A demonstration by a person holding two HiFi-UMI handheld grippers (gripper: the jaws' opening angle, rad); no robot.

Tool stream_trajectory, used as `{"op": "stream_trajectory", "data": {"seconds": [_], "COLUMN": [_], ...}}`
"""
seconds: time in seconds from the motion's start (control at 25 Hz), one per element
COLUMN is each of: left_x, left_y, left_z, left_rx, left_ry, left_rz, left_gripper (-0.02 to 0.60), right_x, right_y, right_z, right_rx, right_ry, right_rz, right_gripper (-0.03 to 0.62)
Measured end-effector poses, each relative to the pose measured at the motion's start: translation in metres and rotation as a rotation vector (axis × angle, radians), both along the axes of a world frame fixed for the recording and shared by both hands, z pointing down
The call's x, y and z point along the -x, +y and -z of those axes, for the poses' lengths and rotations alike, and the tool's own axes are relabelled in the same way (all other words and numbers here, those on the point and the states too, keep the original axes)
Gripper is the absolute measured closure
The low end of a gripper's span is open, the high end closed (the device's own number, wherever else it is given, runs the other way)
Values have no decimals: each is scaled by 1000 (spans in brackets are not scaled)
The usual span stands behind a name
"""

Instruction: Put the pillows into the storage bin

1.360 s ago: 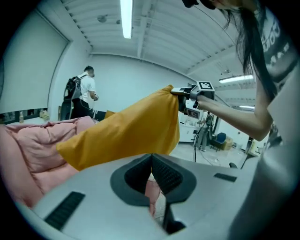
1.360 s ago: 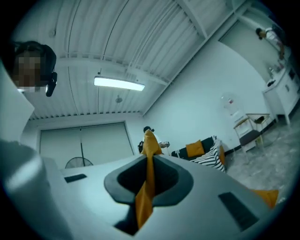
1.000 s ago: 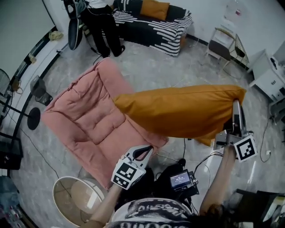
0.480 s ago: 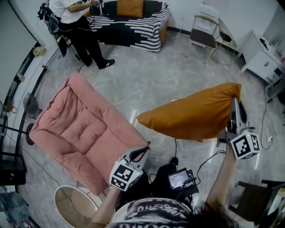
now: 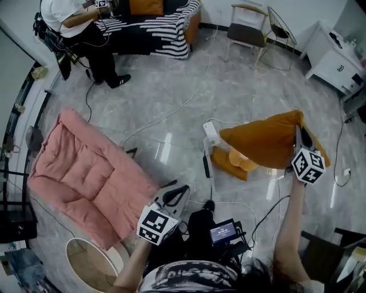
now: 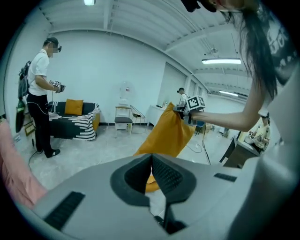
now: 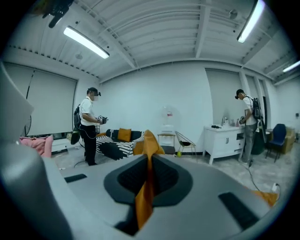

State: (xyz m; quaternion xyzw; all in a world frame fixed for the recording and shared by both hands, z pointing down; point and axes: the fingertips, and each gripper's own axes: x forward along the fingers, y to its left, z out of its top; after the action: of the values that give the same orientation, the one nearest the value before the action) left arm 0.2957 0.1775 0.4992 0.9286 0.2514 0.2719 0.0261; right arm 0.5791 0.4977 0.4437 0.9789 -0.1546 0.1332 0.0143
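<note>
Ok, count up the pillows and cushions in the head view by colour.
Orange pillows: 3 (held pillow, lower pillow, sofa pillow)
Pink cushion: 1
Total: 4

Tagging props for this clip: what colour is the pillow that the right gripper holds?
Mustard orange pillow; the head view shows it best.
</note>
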Motion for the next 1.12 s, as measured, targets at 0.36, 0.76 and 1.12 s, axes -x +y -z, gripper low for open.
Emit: {"op": "stream_trajectory", "data": {"seconds": [0.36, 0.76, 1.12], "left_x": [-23, -33, -24], "left_y": [70, 88, 97], "left_z": [-14, -38, -41], "left_rx": [-100, -120, -88], "left_ry": [-76, -150, -148], "left_rz": [-115, -98, -73], "left_gripper": [569, 569, 569], "right_x": [-14, 140, 177], "right_y": [97, 40, 0], "right_z": [-158, -382, -391], "right_rx": [-32, -168, -56], "right_ry": [-245, -845, -938], "right_rz": [-142, -48, 161], "right_gripper": [574, 574, 410]}}
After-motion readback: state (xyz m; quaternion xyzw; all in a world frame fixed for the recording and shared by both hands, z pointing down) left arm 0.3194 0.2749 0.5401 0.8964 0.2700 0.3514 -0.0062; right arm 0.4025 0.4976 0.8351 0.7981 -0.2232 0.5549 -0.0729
